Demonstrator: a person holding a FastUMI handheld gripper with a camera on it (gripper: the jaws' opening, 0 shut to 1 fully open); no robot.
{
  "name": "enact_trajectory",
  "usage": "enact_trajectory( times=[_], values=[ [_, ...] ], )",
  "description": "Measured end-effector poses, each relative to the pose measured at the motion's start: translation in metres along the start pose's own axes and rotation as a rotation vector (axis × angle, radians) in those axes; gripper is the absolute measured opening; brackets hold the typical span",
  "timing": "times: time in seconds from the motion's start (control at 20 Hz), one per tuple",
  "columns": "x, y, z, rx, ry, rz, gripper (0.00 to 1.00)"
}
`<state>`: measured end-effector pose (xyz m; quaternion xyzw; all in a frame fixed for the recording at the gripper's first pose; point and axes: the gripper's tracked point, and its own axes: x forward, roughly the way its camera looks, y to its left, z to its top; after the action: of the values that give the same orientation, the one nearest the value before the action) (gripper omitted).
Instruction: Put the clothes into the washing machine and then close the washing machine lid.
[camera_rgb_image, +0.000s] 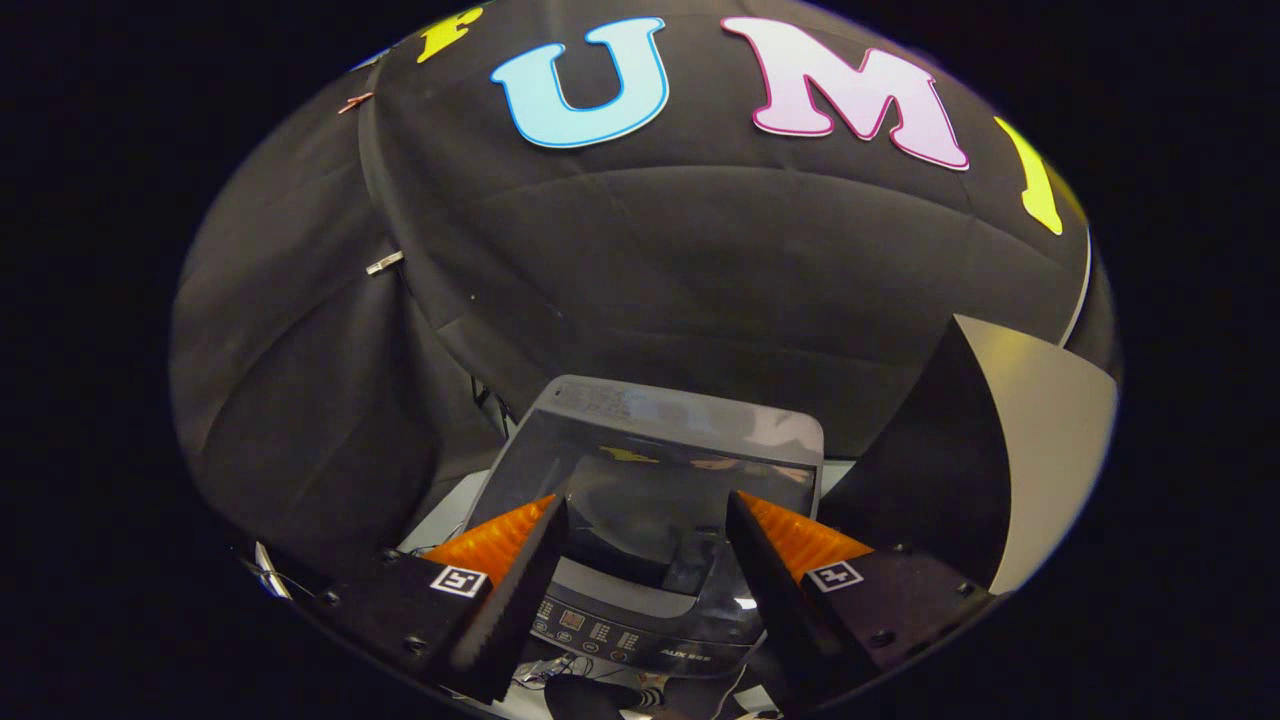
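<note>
The gripper (645, 510) has its fingers spread well apart with nothing between them, and it hangs above the washing machine (650, 540), looking down at it. The machine sits just ahead of and below the fingers; its glossy lid (655, 450) reaches past the fingertips toward the black cloth wall, and whether the lid lies flat or is raised cannot be told. The control panel (630, 630) shows in the gap between the fingers, partly covered by them. A dark panel with a pale face (1010, 440) stands beside the machine, to the right. Dark things under the panel are too unclear to name.
</note>
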<state>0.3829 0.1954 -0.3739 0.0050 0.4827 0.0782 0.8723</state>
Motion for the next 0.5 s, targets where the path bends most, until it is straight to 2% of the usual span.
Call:
enact_trajectory(
  times=[0.3,0.5],
  values=[
    [-0.041,0.021,0.03,-0.048,-0.14,0.049,1.0],
    [-0.085,0.025,0.059,-0.078,-0.263,0.073,1.0]
  ],
)
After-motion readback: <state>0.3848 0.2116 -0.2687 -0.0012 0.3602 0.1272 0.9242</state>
